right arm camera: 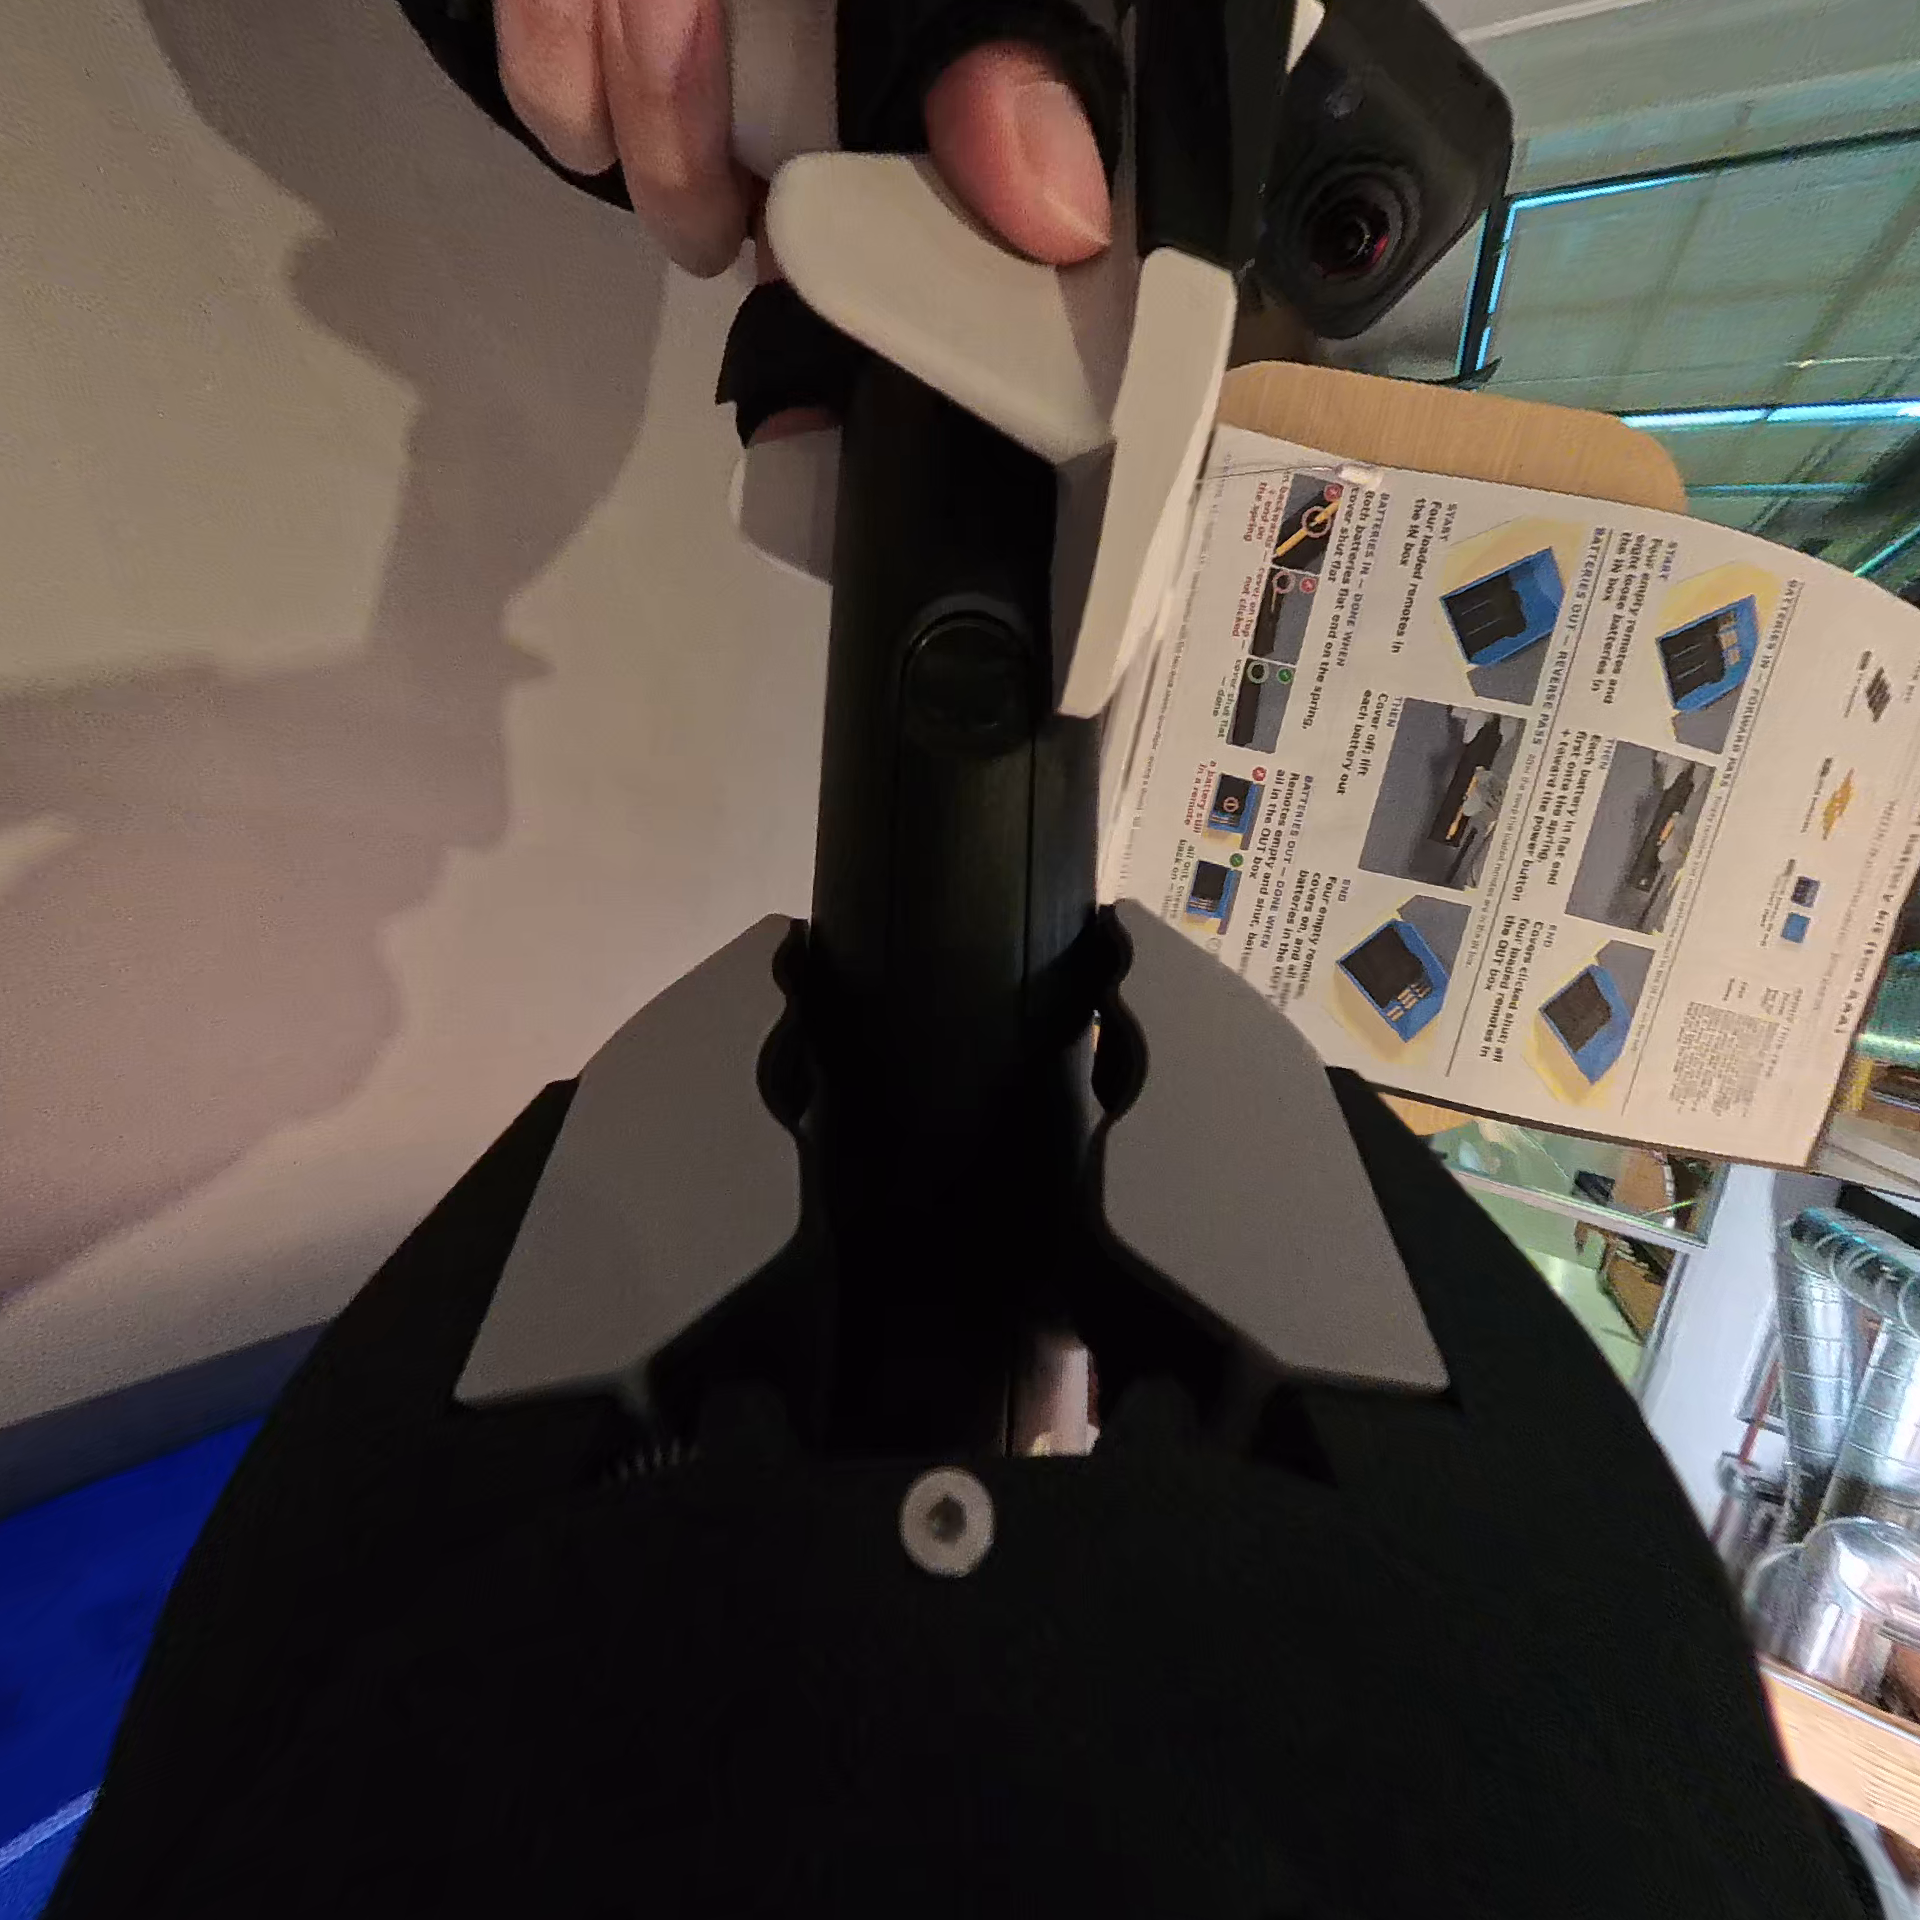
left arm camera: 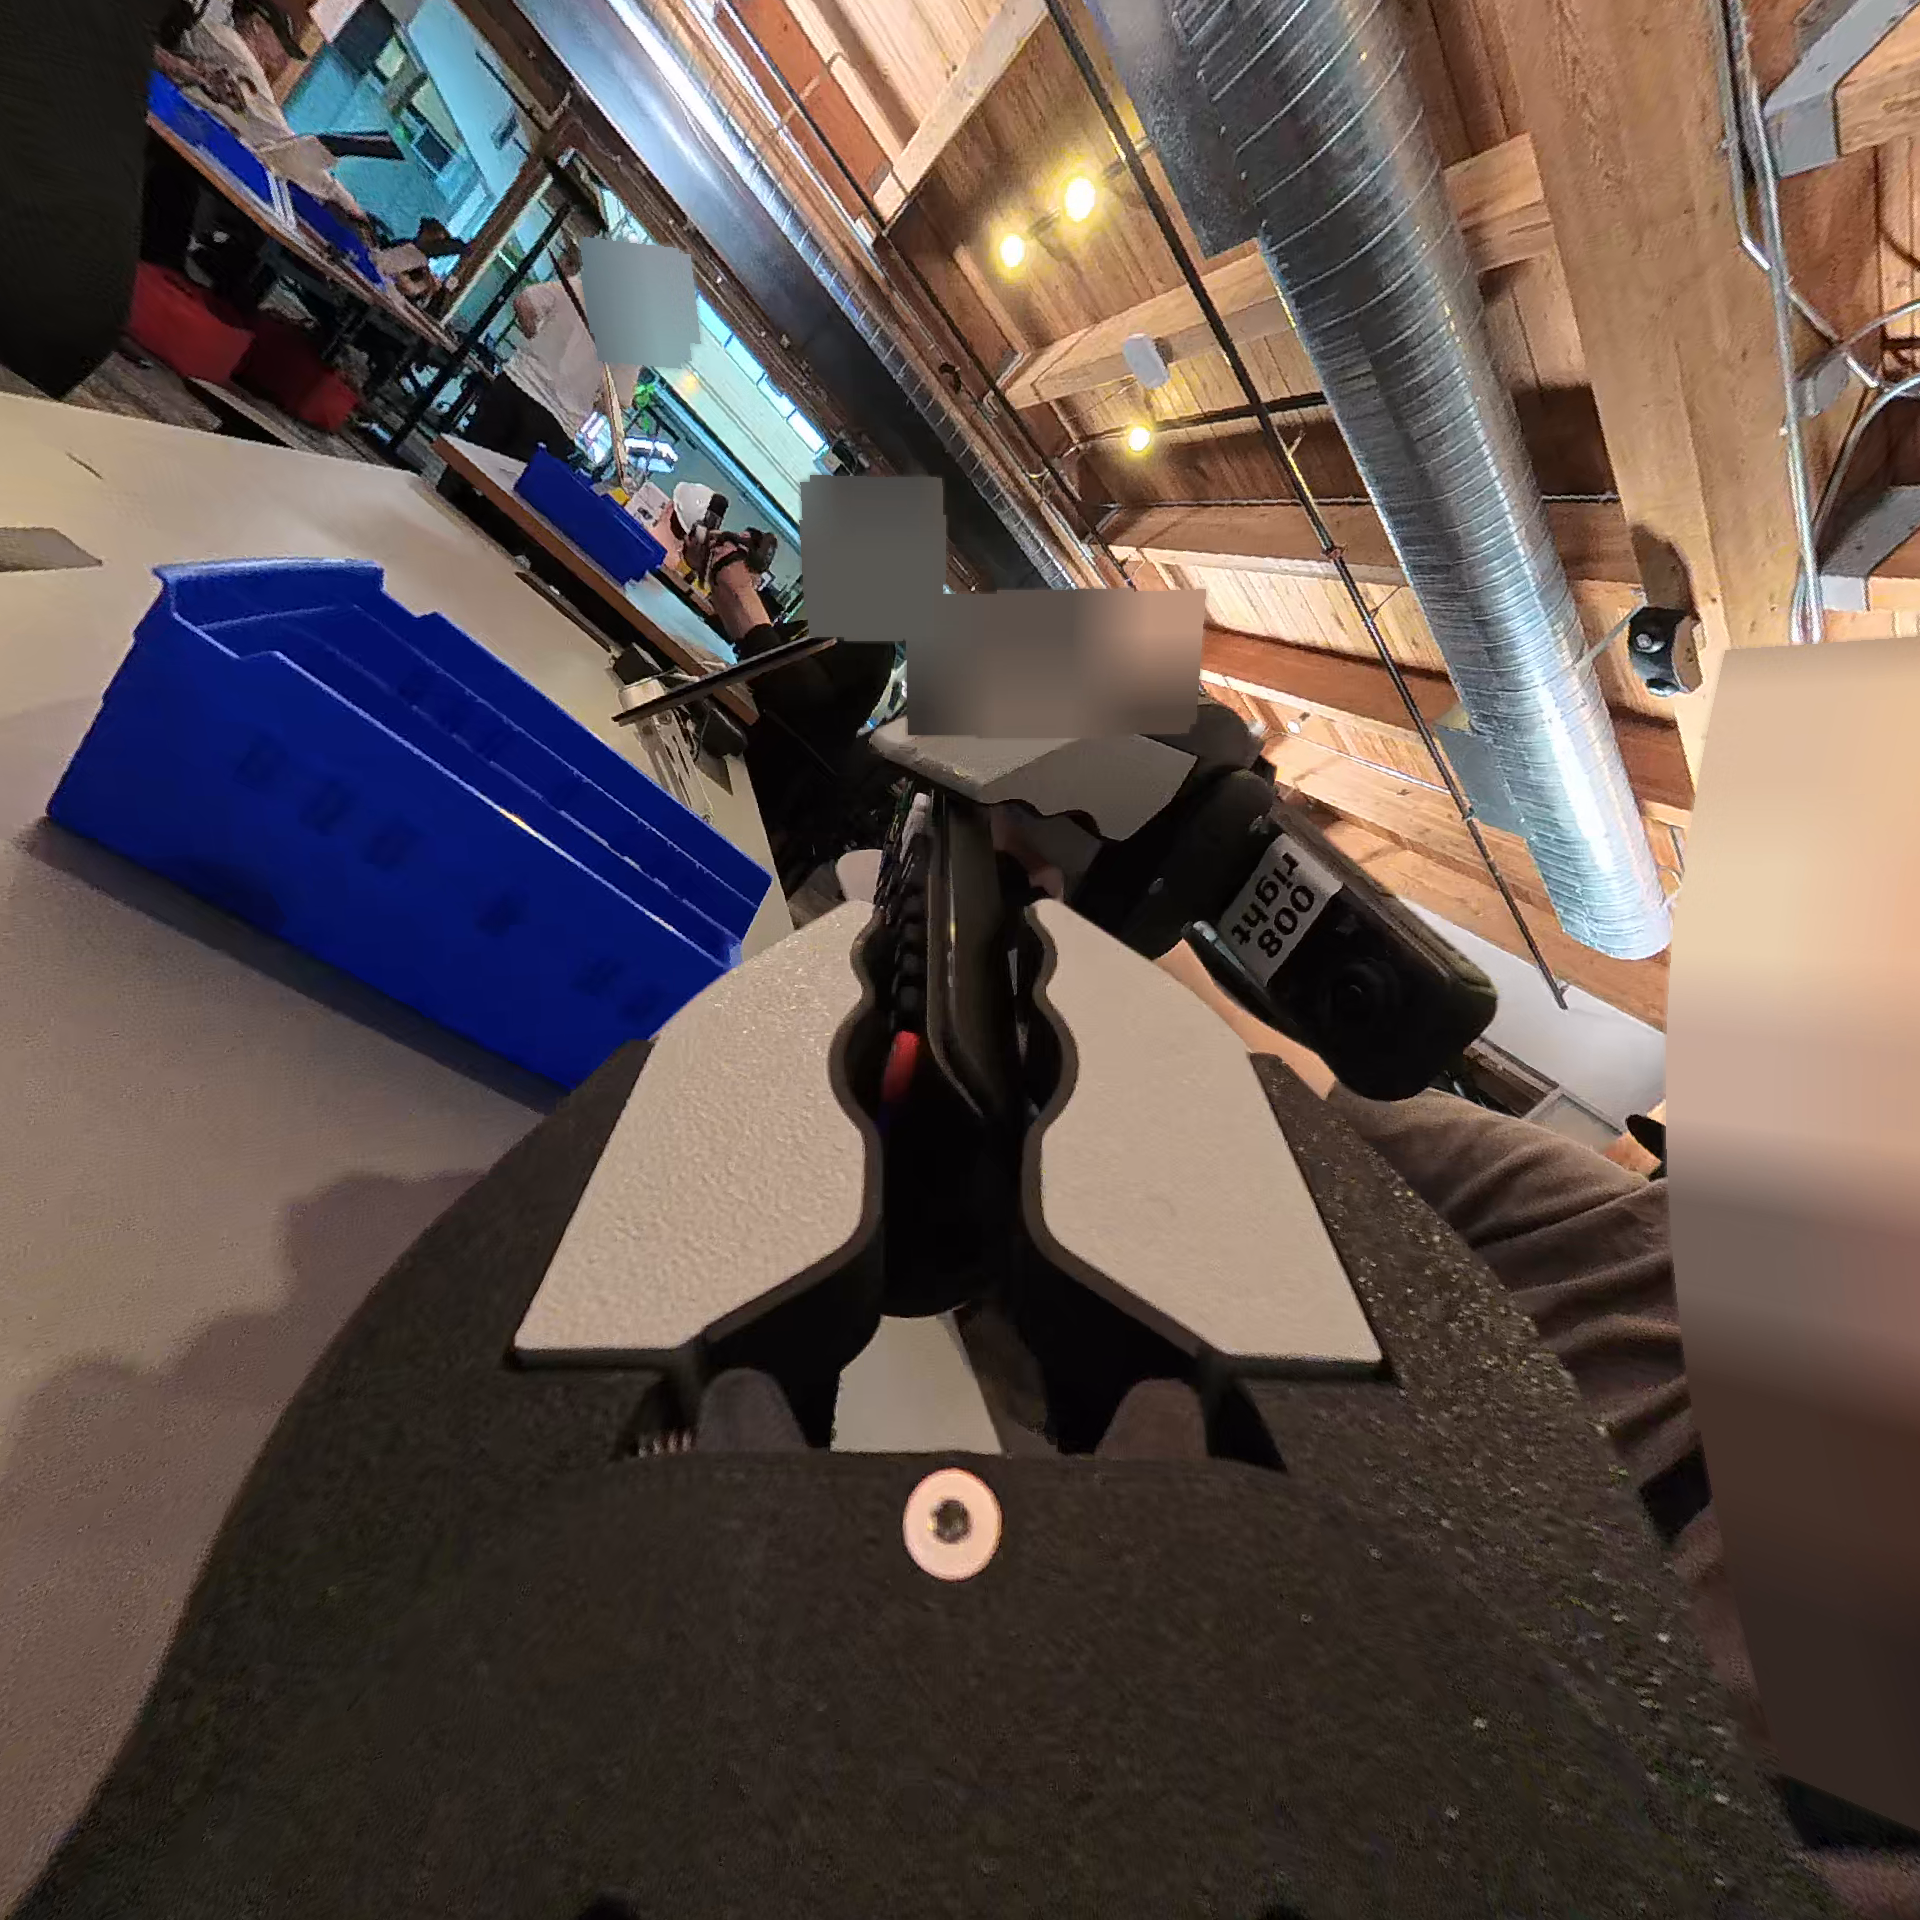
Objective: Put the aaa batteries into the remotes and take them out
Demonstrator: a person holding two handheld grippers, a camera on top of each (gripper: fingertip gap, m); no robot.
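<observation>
Both tools clamp one slim black plastic remote (right arm camera: 940, 790) above the pale counter (left arm camera: 208, 1143): right tool (right arm camera: 945, 997) and left tool (left arm camera: 951, 997) grip opposite ends. Light, rigid, likely slippery; best held by its long edges.

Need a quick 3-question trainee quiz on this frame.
1. True or false: the remote lies on the table.
2. The bin on that table is: A red, B blue, C green.
3. Fill in: in the right wrist view, the sheet is to the ___ of the remote.
Key: 1 false, the left tongs and right tongs both clamp it in the air; 2 B; 3 right.
</observation>
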